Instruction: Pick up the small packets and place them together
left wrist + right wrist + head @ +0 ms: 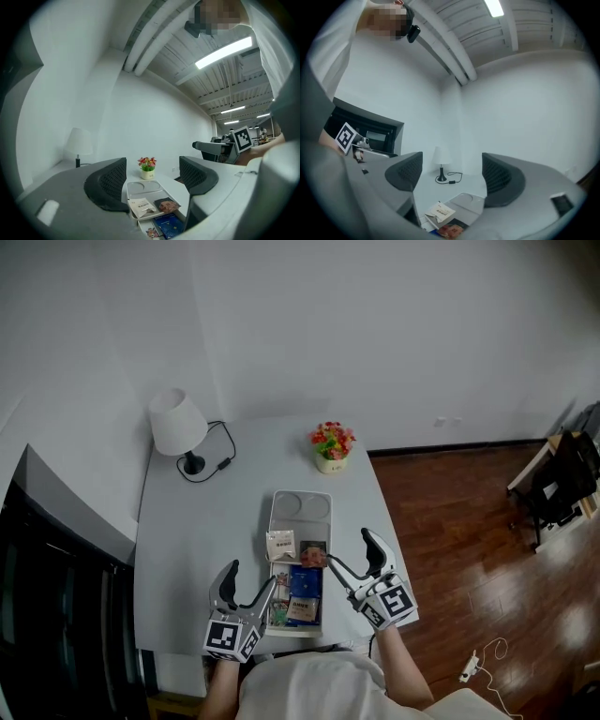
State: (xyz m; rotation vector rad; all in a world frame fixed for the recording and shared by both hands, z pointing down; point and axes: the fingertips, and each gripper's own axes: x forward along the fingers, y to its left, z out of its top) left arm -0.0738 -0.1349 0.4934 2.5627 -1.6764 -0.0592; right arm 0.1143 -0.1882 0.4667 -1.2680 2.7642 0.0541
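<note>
A white tray (302, 505) lies lengthwise on the pale table. On it are a white packet (280, 545) and a dark packet with a pinkish picture (313, 554); nearer me lie a blue packet (304, 589) and a small colourful one (279, 613). My left gripper (249, 579) is at the tray's near left corner, open and empty. My right gripper (349, 549) hangs at the tray's right side, open and empty. The left gripper view looks level over the white packet (142, 206), dark packet (166, 205) and blue packet (169, 225). The right gripper view shows the white packet (440, 212) below its jaws.
A white lamp (178, 427) with a black cable stands at the table's far left, and a small flower pot (331, 446) at the far middle. Wooden floor (450, 521) lies beyond the table's right edge. A dark cabinet (56, 559) stands to the left.
</note>
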